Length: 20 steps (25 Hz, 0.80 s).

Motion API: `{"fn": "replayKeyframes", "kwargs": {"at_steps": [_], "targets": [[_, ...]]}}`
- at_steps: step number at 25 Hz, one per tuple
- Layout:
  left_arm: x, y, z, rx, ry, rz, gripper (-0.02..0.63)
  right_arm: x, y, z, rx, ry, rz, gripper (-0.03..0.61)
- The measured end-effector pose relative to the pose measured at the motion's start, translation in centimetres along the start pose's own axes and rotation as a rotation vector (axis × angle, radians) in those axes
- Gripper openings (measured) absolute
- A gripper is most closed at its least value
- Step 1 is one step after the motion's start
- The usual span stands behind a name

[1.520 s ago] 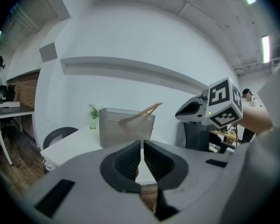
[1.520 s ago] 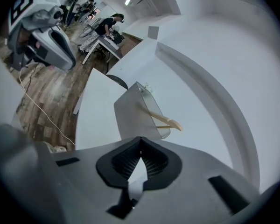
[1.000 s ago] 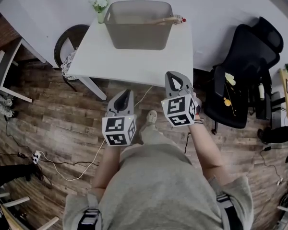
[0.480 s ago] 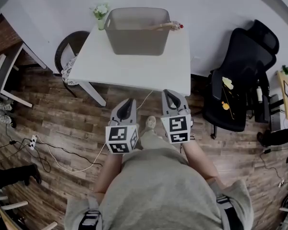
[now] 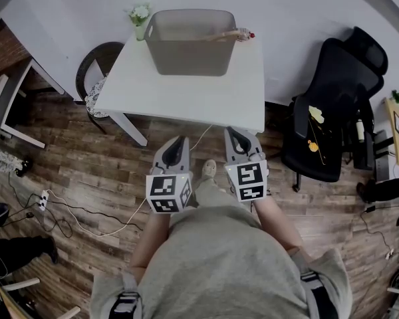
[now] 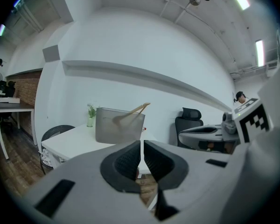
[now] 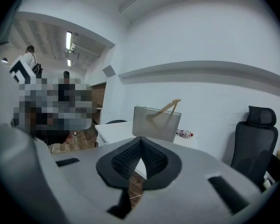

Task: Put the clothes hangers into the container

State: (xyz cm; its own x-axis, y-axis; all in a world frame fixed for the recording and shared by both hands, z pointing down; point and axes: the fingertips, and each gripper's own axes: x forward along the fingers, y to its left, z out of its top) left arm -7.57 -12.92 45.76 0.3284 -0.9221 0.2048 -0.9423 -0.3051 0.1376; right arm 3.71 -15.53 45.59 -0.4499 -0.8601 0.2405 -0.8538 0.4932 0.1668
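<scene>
Head view has the left gripper (image 5: 178, 140) and the right gripper (image 5: 233, 133) side by side close to the person's body, each with jaws pressed together on nothing (both gripper views agree). Ahead of them, across the white table (image 5: 186, 95), stands the grey container (image 5: 186, 58) with a wooden clothes hanger (image 5: 223, 35) leaning inside, one end over the rim. No loose hanger shows, so this looks like a pause or a finish. For another hanger, I would spread the jaws before reaching and pinch a wooden arm near its middle. The container's inside and the hanger's hook are hidden, and a small red-tipped thing (image 5: 251, 36) beyond the container is too small to name.
</scene>
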Motion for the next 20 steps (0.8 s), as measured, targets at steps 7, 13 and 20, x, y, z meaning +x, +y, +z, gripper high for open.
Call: {"fn": "replayKeyframes", "kwargs": {"at_steps": [7, 13, 20], "targets": [[0.39, -0.07, -0.08, -0.009, 0.008, -0.011, 0.021, 0.14, -0.2, 0.59, 0.026, -0.011, 0.008, 0.0], [0.6, -0.2, -0.18, -0.017, 0.011, -0.018, 0.018, 0.22, -0.37, 0.96, 0.037, -0.021, 0.021, 0.0], [0.94, -0.28, -0.3, -0.016, 0.022, -0.024, 0.017, 0.35, -0.4, 1.08, 0.037, -0.018, 0.031, 0.0]]}}
